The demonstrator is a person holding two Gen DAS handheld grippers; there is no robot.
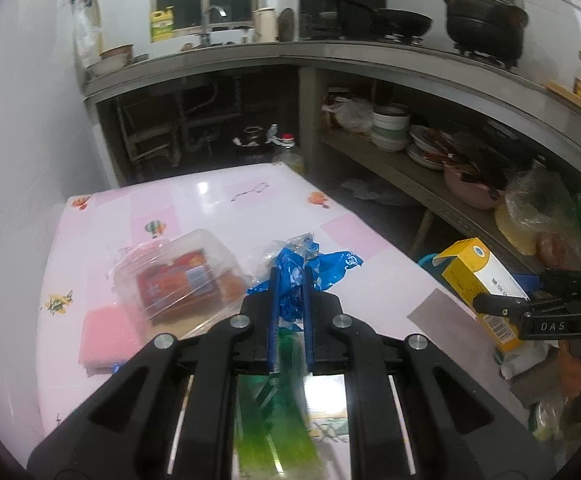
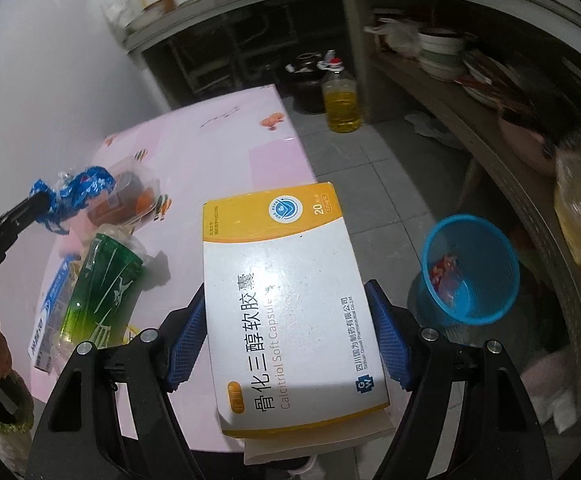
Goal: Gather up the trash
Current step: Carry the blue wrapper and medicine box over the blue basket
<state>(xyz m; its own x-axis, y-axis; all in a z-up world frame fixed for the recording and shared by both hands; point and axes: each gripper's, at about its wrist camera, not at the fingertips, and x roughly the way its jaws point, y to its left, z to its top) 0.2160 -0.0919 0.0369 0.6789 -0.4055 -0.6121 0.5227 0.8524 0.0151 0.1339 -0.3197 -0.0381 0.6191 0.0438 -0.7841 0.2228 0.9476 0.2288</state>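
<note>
Over the pink counter point(image 1: 218, 196), left gripper point(image 1: 289, 276) has its jaws clenched on a blue wrapper point(image 1: 310, 264). Right gripper point(image 2: 286, 312) jaws grasp a pill box point(image 2: 286, 300); blue bin point(image 2: 470, 268) sits at 3 o'clock of it on the floor.

Oil bottle point(image 2: 341, 100) on floor, stacked bowls point(image 1: 390, 127) on shelf.

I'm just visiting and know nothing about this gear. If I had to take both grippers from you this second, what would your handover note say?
Left gripper: shut on a crumpled blue wrapper, above the pink table.
Right gripper: clamped on the yellow-and-white medicine box, off the table edge, near the blue bin on the floor.
Done: something red already lies in the bin.
Left: drop box and wrapper in; then the green bottle, clear plastic container and the rest on the table.
</note>
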